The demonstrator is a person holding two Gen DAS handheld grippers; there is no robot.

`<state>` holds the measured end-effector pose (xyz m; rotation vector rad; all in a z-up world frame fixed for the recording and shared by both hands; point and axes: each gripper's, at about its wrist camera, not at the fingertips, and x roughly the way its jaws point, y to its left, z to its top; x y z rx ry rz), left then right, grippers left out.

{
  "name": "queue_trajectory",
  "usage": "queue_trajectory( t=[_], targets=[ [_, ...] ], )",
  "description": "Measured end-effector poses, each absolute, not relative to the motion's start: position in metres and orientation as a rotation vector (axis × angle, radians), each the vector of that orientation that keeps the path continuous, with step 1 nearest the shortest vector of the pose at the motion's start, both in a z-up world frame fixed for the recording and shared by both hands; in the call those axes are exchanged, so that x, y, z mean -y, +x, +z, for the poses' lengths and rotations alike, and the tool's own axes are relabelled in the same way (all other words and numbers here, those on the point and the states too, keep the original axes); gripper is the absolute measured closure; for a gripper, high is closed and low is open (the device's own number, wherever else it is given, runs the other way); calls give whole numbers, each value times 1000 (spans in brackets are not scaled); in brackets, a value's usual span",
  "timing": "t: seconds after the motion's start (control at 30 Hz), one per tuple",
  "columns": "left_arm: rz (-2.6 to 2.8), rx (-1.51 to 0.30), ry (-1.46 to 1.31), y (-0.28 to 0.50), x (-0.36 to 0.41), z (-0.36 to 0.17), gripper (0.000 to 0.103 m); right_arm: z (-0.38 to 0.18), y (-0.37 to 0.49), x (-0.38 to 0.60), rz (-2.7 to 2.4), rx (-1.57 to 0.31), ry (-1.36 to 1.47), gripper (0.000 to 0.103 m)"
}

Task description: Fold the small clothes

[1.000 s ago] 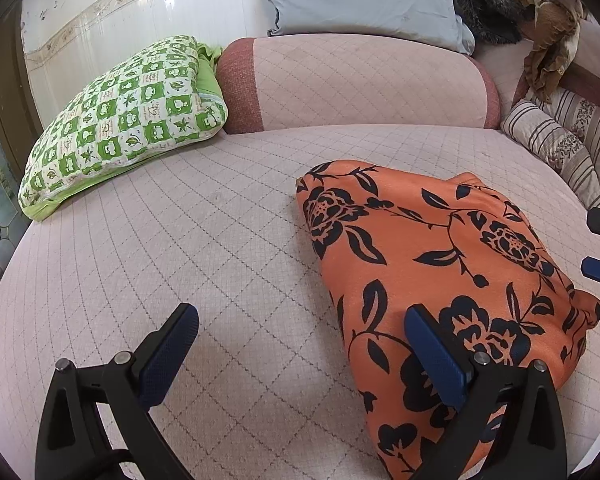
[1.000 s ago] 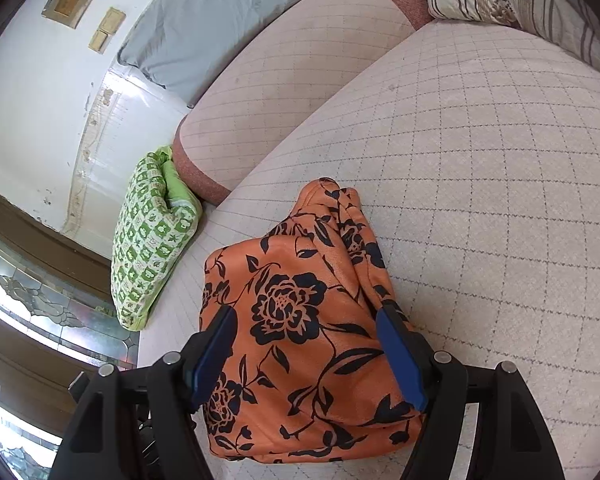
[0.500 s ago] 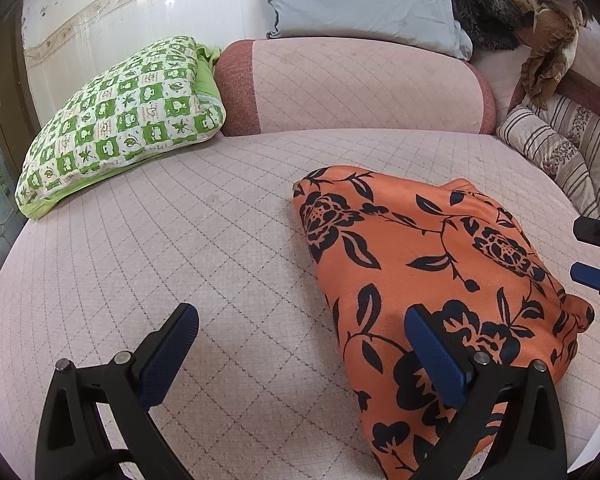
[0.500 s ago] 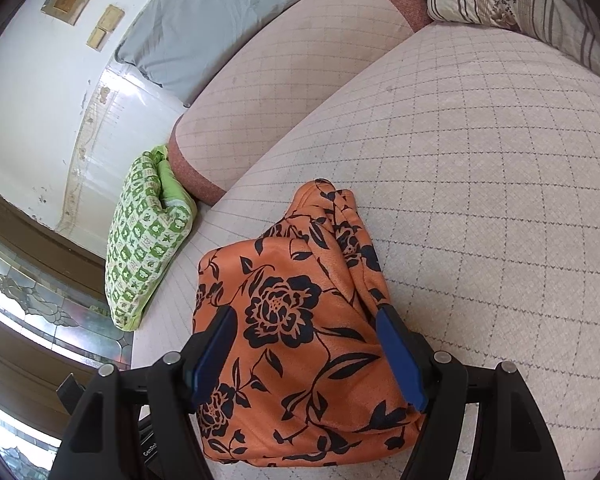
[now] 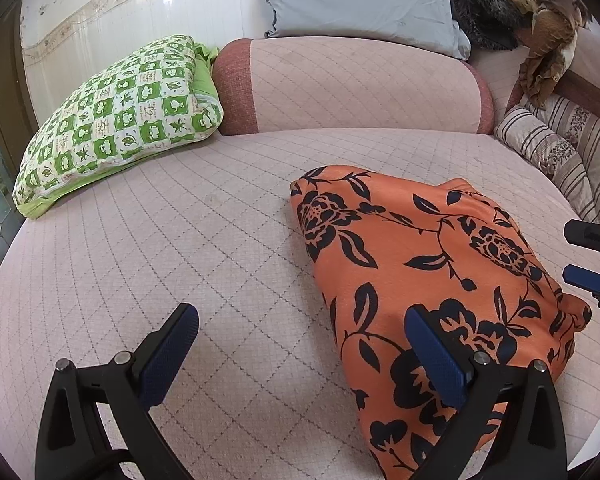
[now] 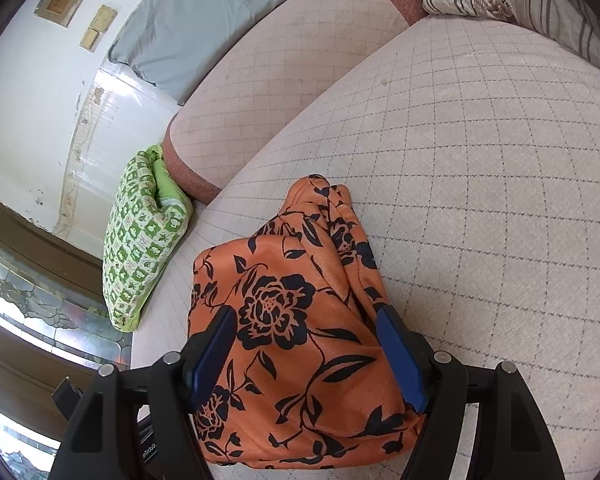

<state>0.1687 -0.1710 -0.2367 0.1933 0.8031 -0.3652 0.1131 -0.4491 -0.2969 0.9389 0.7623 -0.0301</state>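
A soft orange garment (image 5: 432, 272) with black floral print lies folded in a rounded bundle on the quilted pink bed (image 5: 172, 240); left tongs (image 5: 300, 356) and right tongs (image 6: 306, 356) both spread, empty.

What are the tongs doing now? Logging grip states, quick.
Left tongs: open, holding nothing.
Right tongs: open above the orange floral garment, not gripping.

Each hand-held gripper, left (image 5: 300, 354) and right (image 6: 306, 354), has black triangular arms, silver screws and blue textured pads (image 5: 168, 356).
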Motion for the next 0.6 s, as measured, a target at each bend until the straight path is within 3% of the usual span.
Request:
queue_trajectory(
  t=[0.6],
  targets=[
    [-373,-810,197,169,172,-239,0,-298,114,450,-27,-763,939,28]
  ],
)
